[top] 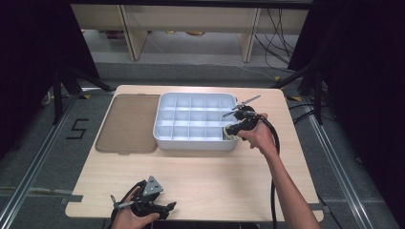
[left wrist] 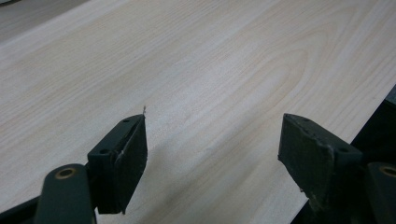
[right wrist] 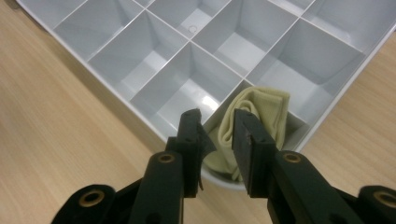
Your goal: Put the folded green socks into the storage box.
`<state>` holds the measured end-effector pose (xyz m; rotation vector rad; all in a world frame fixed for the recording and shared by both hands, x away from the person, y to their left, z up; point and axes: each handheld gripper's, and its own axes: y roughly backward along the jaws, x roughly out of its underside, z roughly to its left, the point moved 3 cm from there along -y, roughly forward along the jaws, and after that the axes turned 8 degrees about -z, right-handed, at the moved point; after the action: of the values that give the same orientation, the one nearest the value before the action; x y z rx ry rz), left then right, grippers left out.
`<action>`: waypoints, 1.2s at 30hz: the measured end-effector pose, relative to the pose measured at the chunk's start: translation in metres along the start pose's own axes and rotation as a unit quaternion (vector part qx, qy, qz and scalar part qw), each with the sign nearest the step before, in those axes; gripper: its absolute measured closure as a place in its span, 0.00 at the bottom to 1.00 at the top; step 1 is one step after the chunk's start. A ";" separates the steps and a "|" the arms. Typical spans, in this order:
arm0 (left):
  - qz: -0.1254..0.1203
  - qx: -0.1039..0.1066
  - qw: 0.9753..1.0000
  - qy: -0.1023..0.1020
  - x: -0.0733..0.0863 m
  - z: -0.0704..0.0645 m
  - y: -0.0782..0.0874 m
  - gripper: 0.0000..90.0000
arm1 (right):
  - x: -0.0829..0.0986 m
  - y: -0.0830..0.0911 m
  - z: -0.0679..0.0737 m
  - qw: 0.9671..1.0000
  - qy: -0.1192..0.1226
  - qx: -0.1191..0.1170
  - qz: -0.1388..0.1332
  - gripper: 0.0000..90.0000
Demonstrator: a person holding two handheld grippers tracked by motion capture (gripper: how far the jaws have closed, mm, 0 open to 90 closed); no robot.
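Note:
A pale grey tray divided into several compartments stands at the middle of the wooden table. A folded pale yellow cloth sits in the tray's near right corner compartment; in the high view the cloth is a small patch under my right gripper. The jaws of that right gripper stand close together over the corner, with a fold of the cloth pinched between them. My left gripper rests at the table's near edge. In its own view the left gripper is wide open over bare wood.
A flat brown lid lies on the table just left of the tray. The tray's other compartments hold nothing. The table's edge runs close by the left gripper's right-hand jaw. Cables and black stands surround the table.

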<state>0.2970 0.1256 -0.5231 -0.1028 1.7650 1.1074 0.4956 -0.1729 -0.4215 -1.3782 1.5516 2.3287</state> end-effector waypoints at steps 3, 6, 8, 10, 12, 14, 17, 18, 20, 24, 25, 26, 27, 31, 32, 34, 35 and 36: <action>0.001 0.001 1.000 -0.003 0.000 0.001 0.000 0.26 | 0.005 0.003 0.000 1.000 0.003 -0.003 -0.019 0.77; 0.001 -0.003 1.000 -0.001 0.000 0.001 -0.001 0.26 | 0.010 0.007 0.001 1.000 0.005 -0.002 -0.024 0.75; 0.001 0.001 1.000 -0.001 0.000 0.001 0.000 0.26 | 0.012 0.008 0.003 0.999 0.002 -0.007 -0.034 0.73; -0.001 0.000 1.000 0.006 0.000 0.000 -0.001 0.26 | 0.014 0.010 0.002 0.999 0.007 -0.004 -0.036 0.70; 0.000 -0.004 1.000 0.004 0.001 0.001 -0.001 0.26 | 0.017 0.012 0.003 0.999 -0.001 -0.004 -0.038 0.68; 0.001 -0.004 1.000 0.004 0.001 0.001 -0.001 0.26 | 0.019 0.013 0.004 0.999 -0.001 -0.004 -0.039 0.64; 0.001 -0.004 1.000 0.004 0.000 0.001 -0.001 0.26 | 0.024 0.015 0.005 0.999 0.000 -0.004 -0.045 0.61; 0.001 -0.004 1.000 0.004 0.001 0.001 -0.001 0.26 | 0.025 0.014 0.005 0.998 0.006 -0.003 -0.054 0.60; 0.001 -0.005 1.000 0.005 0.001 0.001 -0.001 0.26 | 0.027 0.017 0.007 0.998 0.004 -0.007 -0.055 0.58; 0.001 -0.005 1.000 0.005 0.001 0.001 -0.001 0.26 | 0.030 0.018 0.012 0.997 0.003 -0.010 -0.074 0.53; 0.001 -0.005 1.000 0.005 0.001 0.001 -0.001 0.26 | 0.031 0.020 0.010 0.998 0.014 -0.007 -0.068 0.51; 0.001 -0.005 1.000 0.005 0.001 0.001 -0.001 0.26 | 0.031 0.021 0.011 0.997 0.013 -0.008 -0.072 0.50; -0.001 -0.003 1.000 0.008 0.001 0.001 -0.001 0.26 | 0.032 0.019 0.012 0.996 0.016 -0.012 -0.083 0.49; 0.002 -0.001 1.000 0.002 0.000 0.001 0.000 0.26 | 0.036 0.022 0.015 0.997 0.013 -0.011 -0.079 0.45; 0.002 -0.001 1.000 -0.001 0.000 0.001 0.000 0.26 | 0.038 0.023 0.019 0.997 -0.004 -0.015 -0.080 0.43; 0.002 -0.001 1.000 -0.001 0.000 0.001 0.000 0.26 | 0.039 0.022 0.019 0.996 0.007 -0.010 -0.093 0.42; 0.001 -0.002 1.000 0.001 0.000 0.001 -0.001 0.26 | 0.041 0.024 0.020 0.996 0.002 -0.016 -0.084 0.40; 0.000 -0.005 1.000 0.004 0.001 0.001 -0.002 0.26 | 0.042 0.024 0.024 0.996 -0.016 -0.019 -0.085 0.39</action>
<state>0.2983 0.1260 -0.5249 -0.1140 1.7676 1.1165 0.4433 -0.1843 -0.4298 -1.4135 1.3319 2.2773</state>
